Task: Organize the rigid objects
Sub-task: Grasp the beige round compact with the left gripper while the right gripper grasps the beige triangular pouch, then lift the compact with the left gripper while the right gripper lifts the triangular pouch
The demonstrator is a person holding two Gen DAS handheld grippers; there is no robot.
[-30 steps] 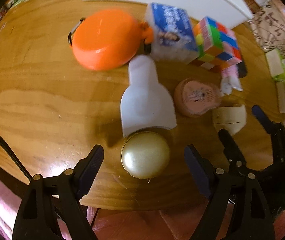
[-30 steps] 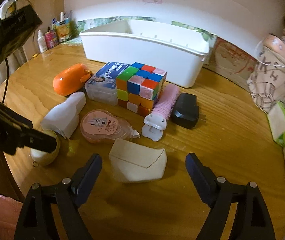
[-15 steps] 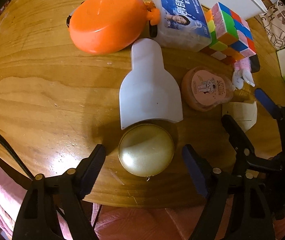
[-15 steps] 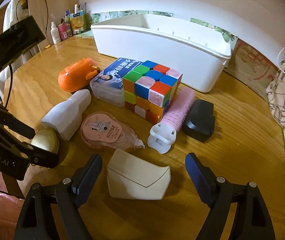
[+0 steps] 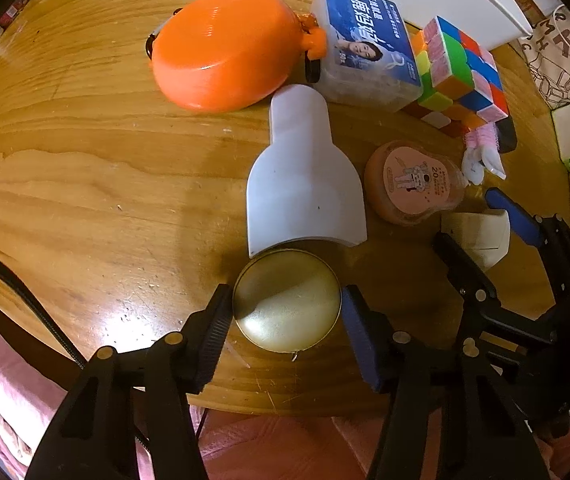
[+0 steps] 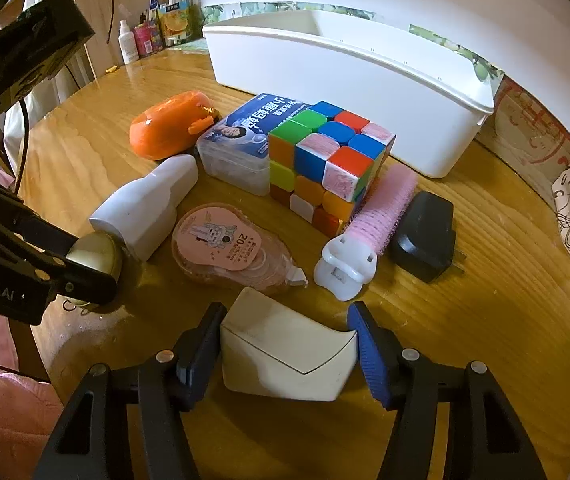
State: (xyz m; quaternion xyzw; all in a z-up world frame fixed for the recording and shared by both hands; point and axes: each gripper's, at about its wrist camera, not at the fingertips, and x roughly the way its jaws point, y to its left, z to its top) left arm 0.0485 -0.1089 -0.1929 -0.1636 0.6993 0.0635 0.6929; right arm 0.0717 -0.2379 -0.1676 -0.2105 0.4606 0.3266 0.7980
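Note:
A round gold tin (image 5: 285, 316) lies near the front edge of the wooden table (image 5: 85, 168). My left gripper (image 5: 287, 300) points straight down over it, its jaws closing with both pads touching the tin's sides. In the right wrist view a white envelope-shaped box (image 6: 285, 360) sits between the closing jaws of my right gripper (image 6: 287, 320), and both pads meet its ends. The left gripper (image 6: 93, 256) shows there too, around the tin (image 6: 93, 256).
Behind the tin lie a white bottle-shaped piece (image 5: 301, 184), an orange case (image 5: 221, 48), a blue-labelled box (image 5: 365, 48), a colour cube (image 6: 325, 168), a pink tape dispenser (image 6: 221, 244), a pink roller (image 6: 381, 216) and a black charger (image 6: 425, 236). A white bin (image 6: 345, 80) stands at the back.
Both grippers' jaws have narrowed from wide apart until the pads reach the gold tin and the white box. The right gripper has edged forward around the box.

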